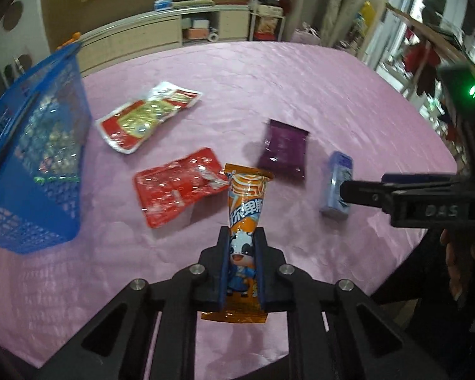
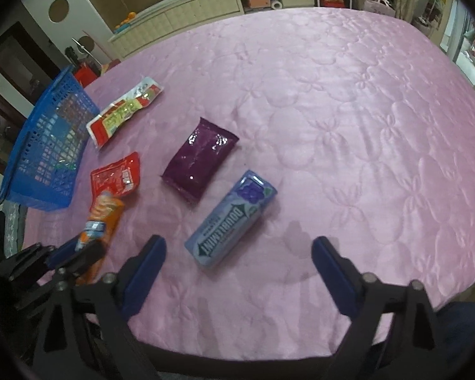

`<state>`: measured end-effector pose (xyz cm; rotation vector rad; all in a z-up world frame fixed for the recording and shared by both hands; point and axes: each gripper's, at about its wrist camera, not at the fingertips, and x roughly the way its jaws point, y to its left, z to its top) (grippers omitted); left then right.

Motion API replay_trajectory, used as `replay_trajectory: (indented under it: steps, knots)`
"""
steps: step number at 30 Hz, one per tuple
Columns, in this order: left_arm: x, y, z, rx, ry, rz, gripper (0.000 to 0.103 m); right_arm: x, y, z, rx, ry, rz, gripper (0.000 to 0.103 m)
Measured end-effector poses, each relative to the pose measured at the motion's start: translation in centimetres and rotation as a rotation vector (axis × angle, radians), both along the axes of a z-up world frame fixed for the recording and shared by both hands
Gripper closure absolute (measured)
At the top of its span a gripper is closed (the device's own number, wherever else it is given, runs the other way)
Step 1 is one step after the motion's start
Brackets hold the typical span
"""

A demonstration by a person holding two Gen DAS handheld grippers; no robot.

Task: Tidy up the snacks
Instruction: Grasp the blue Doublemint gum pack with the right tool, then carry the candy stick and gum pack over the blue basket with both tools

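While my left gripper (image 1: 242, 243) pinches the orange snack pack (image 1: 245, 209) lifted off the pink bedspread (image 1: 300, 95), I should carry it level over the blue basket (image 1: 31, 164); my right gripper (image 2: 237, 266), spread wide, straddles the gum box (image 2: 231, 218).

Lighting: dim, pinkish indoor cast; glare on foil packets; motion blur left view; fisheye-dark, curved edges.

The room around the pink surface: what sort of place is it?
Probably a lived-in home, perhaps a bedroom. The quilted pink cover looks like a bedspread, a low cabinet stands behind it with household clutter, and a metal rack holds more items.
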<state>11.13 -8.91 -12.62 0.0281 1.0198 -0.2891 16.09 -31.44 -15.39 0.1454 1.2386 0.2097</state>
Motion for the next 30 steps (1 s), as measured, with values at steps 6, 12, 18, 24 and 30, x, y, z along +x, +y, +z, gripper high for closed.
replay_trajectory:
  steps: [6,12,18,24,30]
  knots:
    - [0.4,0.9,0.3,-0.011,-0.019,0.029,0.091,1.6,1.2,-1.7,-0.046,0.055,-0.018,0.029]
    - [1.2,1.0,-0.1,-0.008,-0.017,0.02,0.091,2.1,3.2,-1.8,-0.184,0.026,0.025,0.046]
    - [1.1,1.1,-0.1,-0.017,-0.014,0.028,0.091,1.1,3.6,-1.7,-0.141,0.013,0.057,0.066]
    - [0.5,1.6,1.0,-0.018,-0.042,0.042,0.091,-0.7,4.1,-0.5,-0.085,-0.004,0.096,0.068]
    - [-1.0,2.2,2.6,-0.023,-0.078,0.055,0.091,-3.0,4.8,2.4,-0.046,-0.072,0.129,0.068]
